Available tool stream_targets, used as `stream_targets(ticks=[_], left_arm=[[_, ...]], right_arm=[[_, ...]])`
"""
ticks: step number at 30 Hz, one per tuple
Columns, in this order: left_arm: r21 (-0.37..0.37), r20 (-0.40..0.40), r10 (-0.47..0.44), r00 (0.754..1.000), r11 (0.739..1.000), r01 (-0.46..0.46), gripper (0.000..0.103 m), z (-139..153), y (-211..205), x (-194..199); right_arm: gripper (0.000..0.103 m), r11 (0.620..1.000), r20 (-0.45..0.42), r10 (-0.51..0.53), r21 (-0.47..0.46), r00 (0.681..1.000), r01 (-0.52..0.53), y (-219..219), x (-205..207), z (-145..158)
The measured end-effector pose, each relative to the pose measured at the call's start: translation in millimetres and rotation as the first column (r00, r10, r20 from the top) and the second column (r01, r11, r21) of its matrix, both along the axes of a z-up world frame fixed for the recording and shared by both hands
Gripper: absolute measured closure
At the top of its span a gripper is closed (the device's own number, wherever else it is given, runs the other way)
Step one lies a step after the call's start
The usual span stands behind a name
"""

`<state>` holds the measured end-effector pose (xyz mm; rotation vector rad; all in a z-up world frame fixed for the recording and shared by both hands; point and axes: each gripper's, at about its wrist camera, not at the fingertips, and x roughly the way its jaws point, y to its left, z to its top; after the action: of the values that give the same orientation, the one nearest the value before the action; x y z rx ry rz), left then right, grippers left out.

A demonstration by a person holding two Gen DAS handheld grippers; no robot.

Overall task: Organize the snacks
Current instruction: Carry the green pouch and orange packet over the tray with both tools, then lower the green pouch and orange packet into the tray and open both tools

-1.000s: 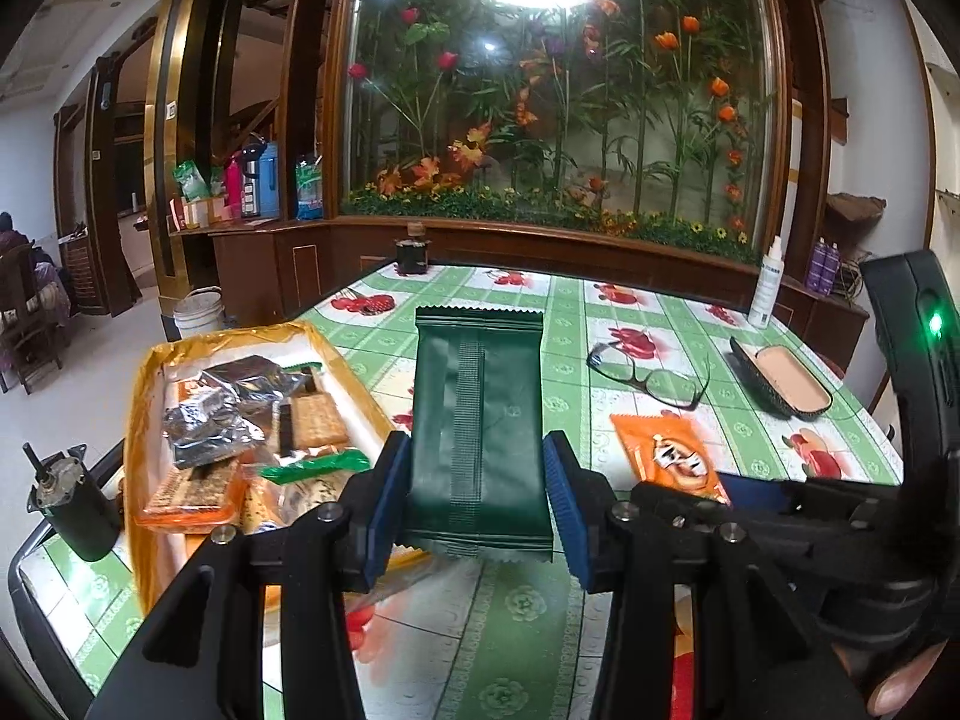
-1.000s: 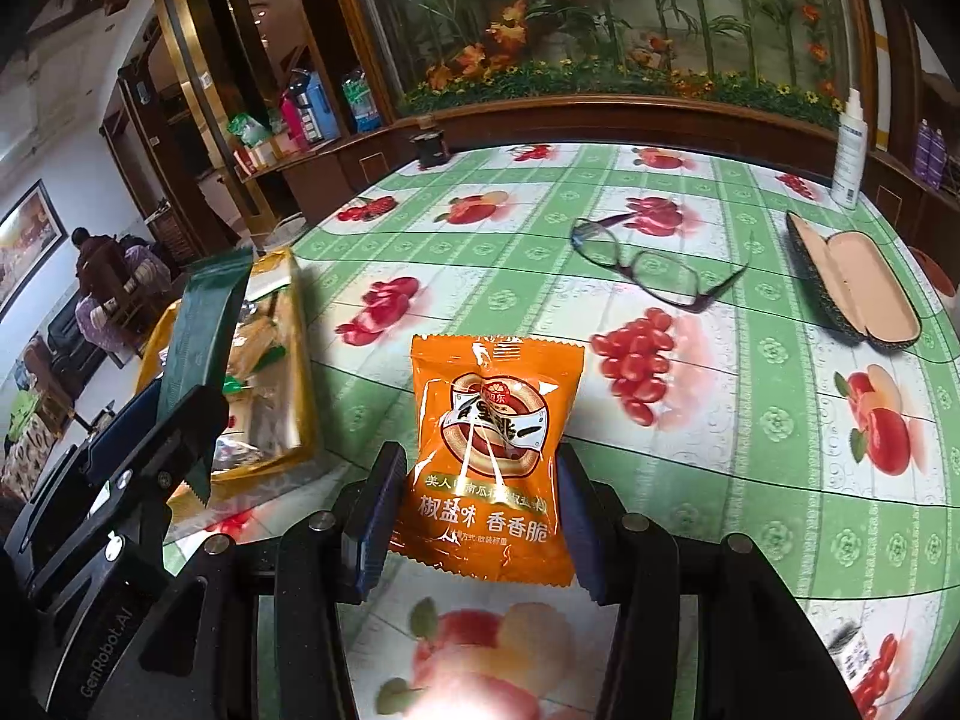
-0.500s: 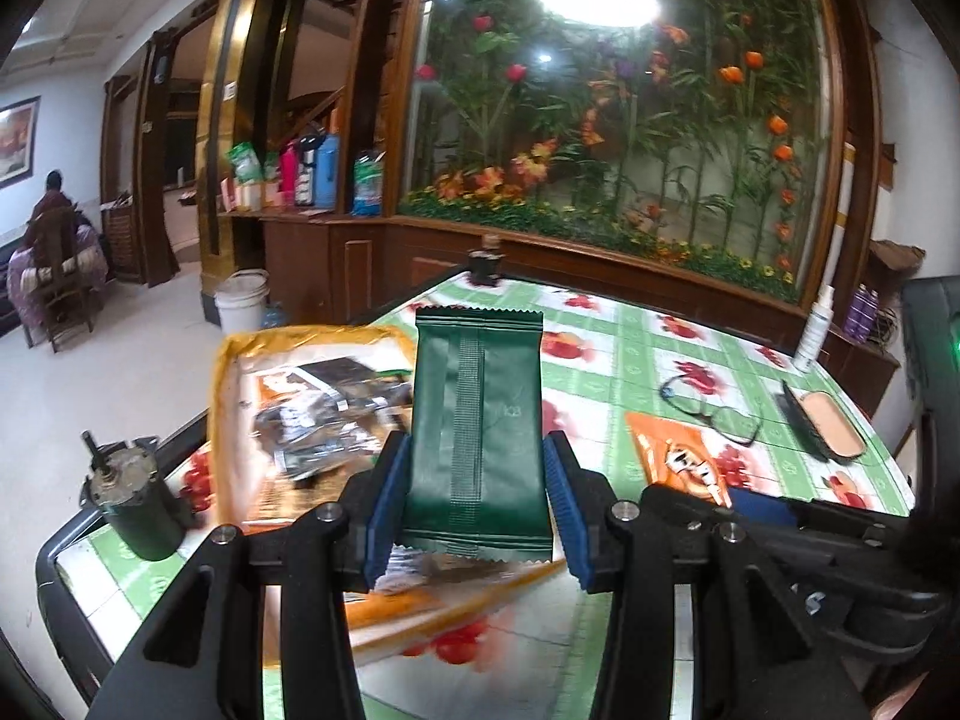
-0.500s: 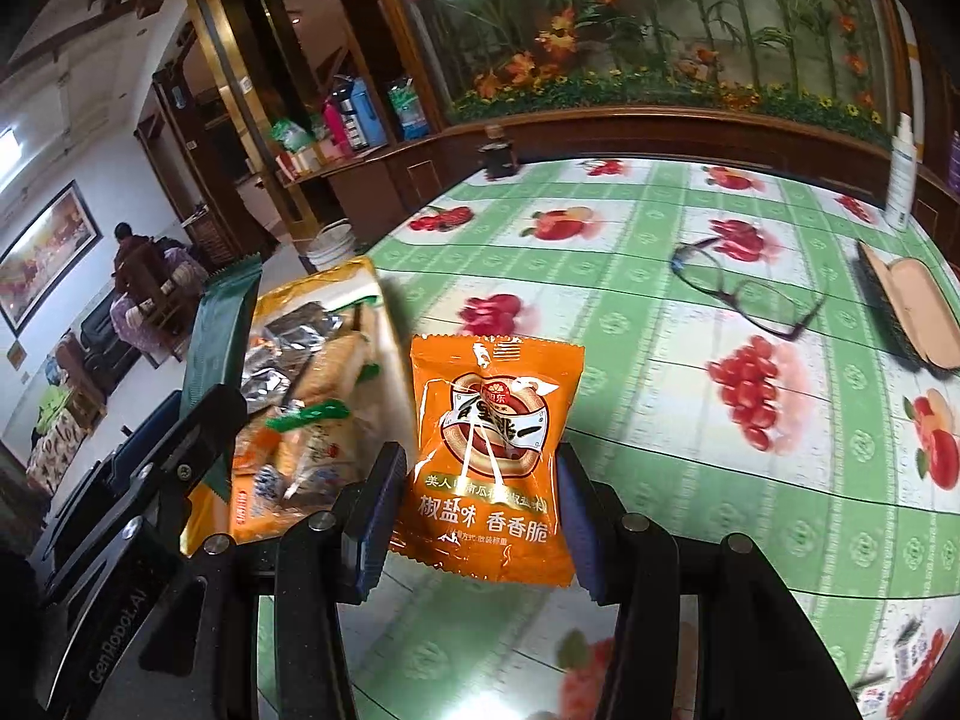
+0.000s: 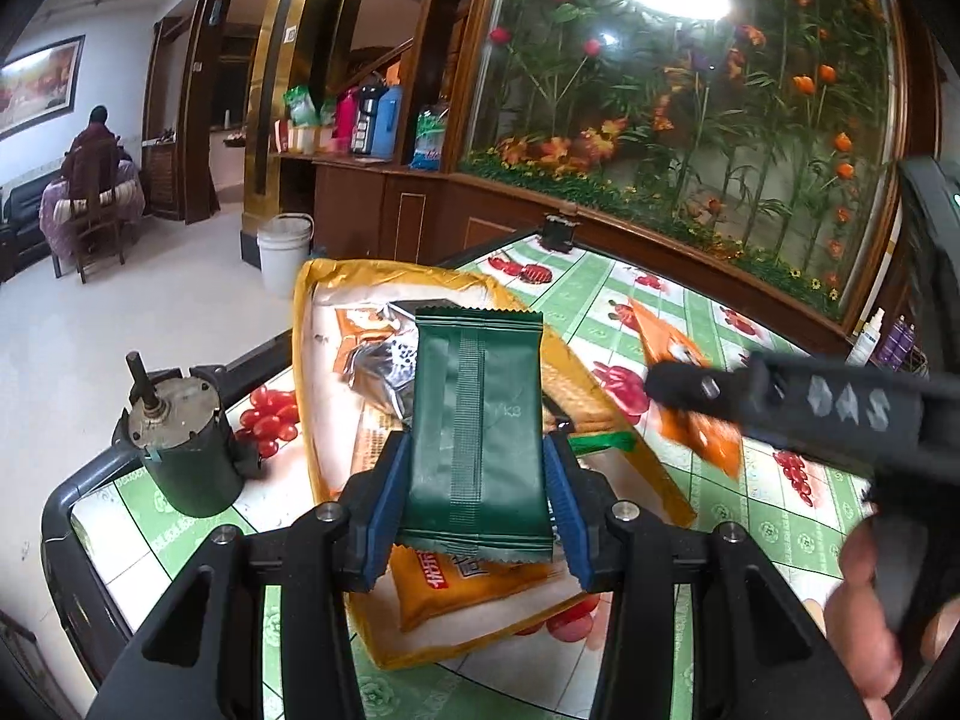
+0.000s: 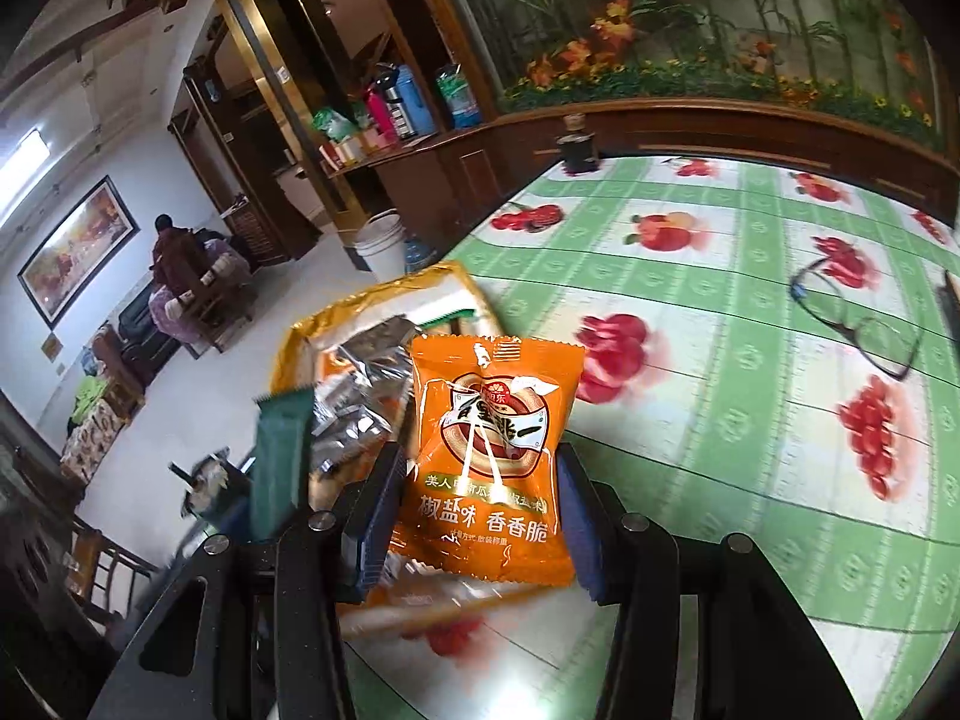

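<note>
My left gripper (image 5: 475, 516) is shut on a dark green snack packet (image 5: 477, 420) and holds it upright over the yellow tray (image 5: 336, 282), which holds several snack packets. My right gripper (image 6: 474, 516) is shut on an orange snack packet (image 6: 489, 450) and holds it above the tray's right edge (image 6: 372, 294). In the left wrist view the right gripper's arm (image 5: 810, 408) reaches in from the right with the orange packet (image 5: 690, 414). In the right wrist view the green packet (image 6: 279, 456) shows at the left.
A small metal motor (image 5: 180, 450) stands on the table's left corner beside the tray. Glasses (image 6: 852, 324) lie on the green fruit-print tablecloth (image 6: 720, 360) to the right. A dark jar (image 6: 577, 153) stands at the far edge. The table's left edge drops to the floor.
Both grippers have swung left with their packets, from the middle of the table to over the tray. The right gripper now shows beside the left one.
</note>
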<state>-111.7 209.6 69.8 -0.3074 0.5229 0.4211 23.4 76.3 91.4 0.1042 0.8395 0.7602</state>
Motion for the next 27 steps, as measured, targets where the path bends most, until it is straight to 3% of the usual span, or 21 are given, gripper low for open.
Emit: stream_targets(ticks=[9, 15, 19, 27], left_arm=[[-0.042, -0.025, 0.005, 1.0, 0.999, -0.006, 0.059, -9, 9, 6], [-0.067, -0.039, 0.015, 0.999, 0.998, -0.018, 0.062, -12, 15, 8], [-0.075, -0.052, 0.014, 0.999, 0.997, -0.018, 0.062, -13, 16, 10], [-0.076, -0.054, 0.014, 0.998, 0.997, -0.019, 0.062, -13, 14, 10]], right_arm=[[0.05, 0.999, -0.073, 0.053, 0.015, 0.996, -0.052, 53, 26, -7], [0.05, 0.997, -0.076, 0.079, 0.004, 0.994, -0.079, 84, 38, -13], [0.05, 0.995, -0.099, 0.098, -0.026, 0.99, -0.101, 96, 46, -22], [0.046, 0.993, -0.065, 0.104, -0.052, 0.993, -0.107, 96, 43, -27]])
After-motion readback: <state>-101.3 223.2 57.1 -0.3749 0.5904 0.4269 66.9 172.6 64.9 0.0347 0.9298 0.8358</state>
